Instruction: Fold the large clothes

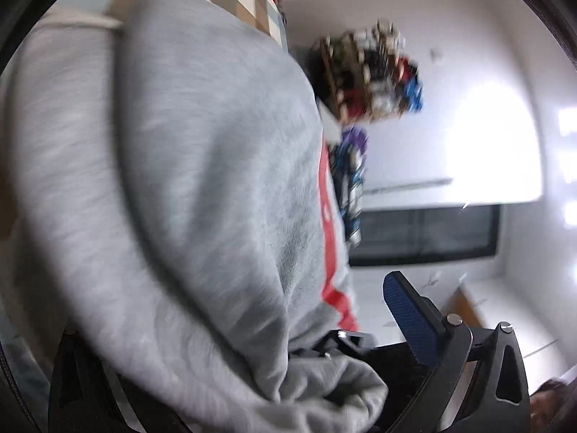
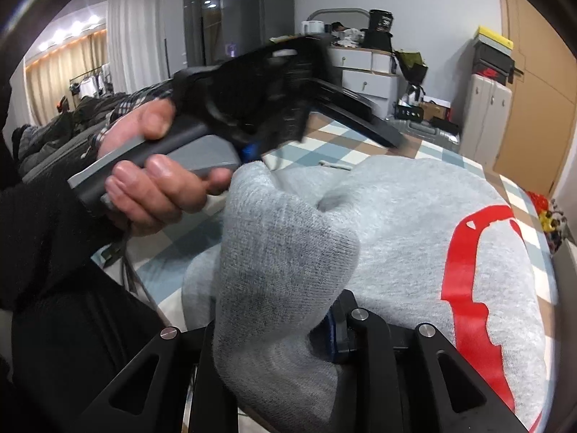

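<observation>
- The grey sweatshirt (image 2: 414, 223) with the red print (image 2: 468, 270) lies spread over a checked bed cover (image 2: 324, 144), mostly ahead of and to the right of the right gripper (image 2: 288, 332).
- A fold of that sweatshirt, cuff-like, rises straight out from between the right jaws; the blue pad (image 2: 330, 328) on the right side sits up against the cloth, the other pad is buried under fabric. Looks like a pinch on the cloth.
- The left gripper (image 2: 288, 83) shows in the right wrist view, up and to the left of the right jaws, blurred, held in a hand (image 2: 151, 180) with a dark sleeve.
- From the left wrist view, the sweatshirt (image 1: 198, 180) drapes over the left side of the jaws and bunches down between them. One blue pad (image 1: 411, 317) stands clear on the right with a gap beside it; honestly can't tell if anything is pinched.
- Beyond the left jaws: blurry white wall and a cluttered shelf (image 1: 368, 72).
</observation>
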Demonstrator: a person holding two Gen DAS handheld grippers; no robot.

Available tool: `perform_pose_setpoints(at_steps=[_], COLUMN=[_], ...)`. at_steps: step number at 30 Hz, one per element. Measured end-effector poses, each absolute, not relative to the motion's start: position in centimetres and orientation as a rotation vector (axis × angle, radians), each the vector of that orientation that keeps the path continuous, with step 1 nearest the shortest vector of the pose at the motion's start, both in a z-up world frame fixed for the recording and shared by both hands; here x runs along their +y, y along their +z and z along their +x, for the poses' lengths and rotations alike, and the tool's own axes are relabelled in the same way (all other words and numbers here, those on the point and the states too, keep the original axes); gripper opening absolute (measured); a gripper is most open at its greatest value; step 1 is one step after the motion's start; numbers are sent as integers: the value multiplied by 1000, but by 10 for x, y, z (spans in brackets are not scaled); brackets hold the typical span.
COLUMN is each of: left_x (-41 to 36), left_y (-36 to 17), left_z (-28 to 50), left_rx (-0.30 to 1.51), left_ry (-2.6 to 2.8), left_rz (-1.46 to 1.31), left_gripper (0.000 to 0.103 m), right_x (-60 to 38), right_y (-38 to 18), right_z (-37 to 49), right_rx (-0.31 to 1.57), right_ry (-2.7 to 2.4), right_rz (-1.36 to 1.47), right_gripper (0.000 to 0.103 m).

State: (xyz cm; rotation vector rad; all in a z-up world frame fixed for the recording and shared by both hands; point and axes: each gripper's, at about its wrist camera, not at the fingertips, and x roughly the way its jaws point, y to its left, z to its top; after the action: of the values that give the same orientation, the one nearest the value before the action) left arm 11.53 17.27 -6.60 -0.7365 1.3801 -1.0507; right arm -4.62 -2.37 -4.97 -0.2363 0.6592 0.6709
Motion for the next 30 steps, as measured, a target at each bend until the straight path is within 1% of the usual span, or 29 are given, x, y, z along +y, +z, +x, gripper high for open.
perform_pose_setpoints(at_steps=[5,7,10,16,21,27,30], left_x=[166,170,167,161,160,192,214], left_y=[-58,-54,-46,-34,-41,-63,-55], left_z=[129,128,131,133,138,143,140], left_rx=[1425,1427,1419,1379,1374,1399,1379], left_ry=[-1073,-1077,-1092,-1150,-1143,-997,-856], left_rz=[-665,-632,-603,-567,-568,-608,-547], left_gripper=[101,93,92,92,92,92,92], right_x=[-24,-26,-29,-21,-1,17,15], right_y=[-48,-48,-46,-42,-52,-68,-70], right_z=[-44,-37,-25,-7,-2,5,9], right_rx=[681,717,767,854,918,1008,1035], right_ry=[736,774,827,878,857,812,813], right_rz=[-179,-122,-21,94,64,51,97], right_gripper=[25,25,25,26,26,26,25])
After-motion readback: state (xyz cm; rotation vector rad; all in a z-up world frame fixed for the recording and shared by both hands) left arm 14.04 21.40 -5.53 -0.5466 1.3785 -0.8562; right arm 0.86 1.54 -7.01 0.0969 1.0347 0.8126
